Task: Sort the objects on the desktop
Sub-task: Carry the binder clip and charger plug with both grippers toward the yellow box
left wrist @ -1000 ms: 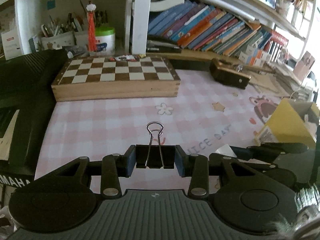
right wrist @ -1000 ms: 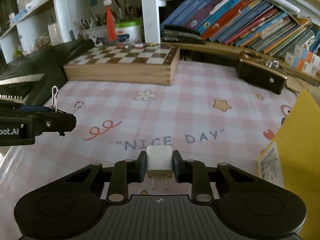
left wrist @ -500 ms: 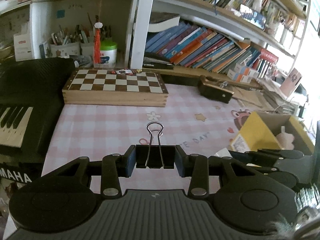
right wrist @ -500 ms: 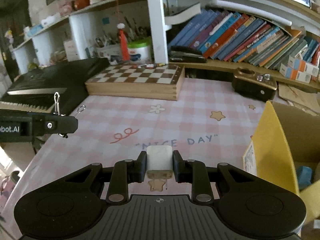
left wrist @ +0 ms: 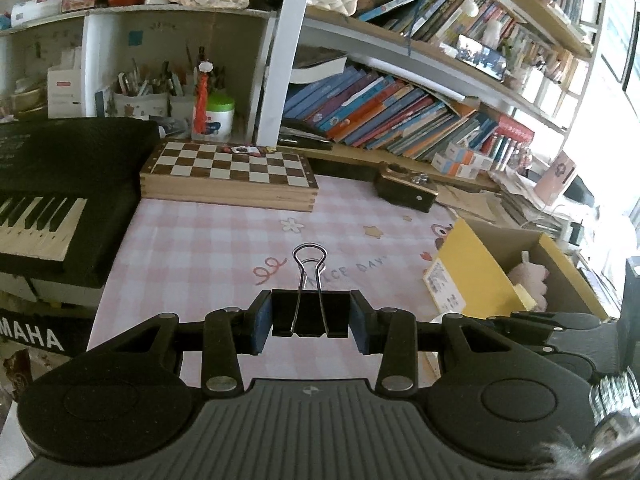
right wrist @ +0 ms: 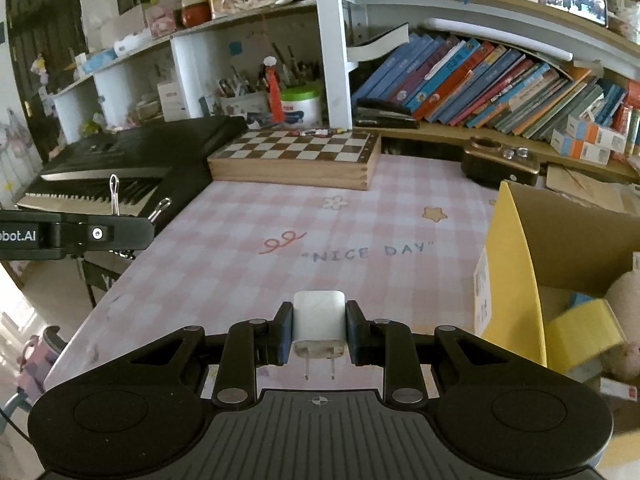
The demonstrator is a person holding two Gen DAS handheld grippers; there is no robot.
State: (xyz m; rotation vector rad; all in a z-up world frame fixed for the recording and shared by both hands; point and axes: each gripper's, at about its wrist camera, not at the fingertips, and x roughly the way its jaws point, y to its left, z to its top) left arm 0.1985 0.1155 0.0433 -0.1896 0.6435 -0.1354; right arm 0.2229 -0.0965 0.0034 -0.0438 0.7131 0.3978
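Black binder clip (left wrist: 311,314) sits clamped between the jaws of the left gripper (left wrist: 308,318), its wire handle pointing forward, above the pink checked mat (left wrist: 208,248). The right gripper (right wrist: 319,330) pinches a white charger plug (right wrist: 319,326), prongs facing the camera. Just right stands a yellow cardboard box (right wrist: 516,264) holding what may be a plush toy (left wrist: 528,276). Beyond lie a chessboard (right wrist: 296,154), a keyboard (left wrist: 44,208) and books (right wrist: 472,80).
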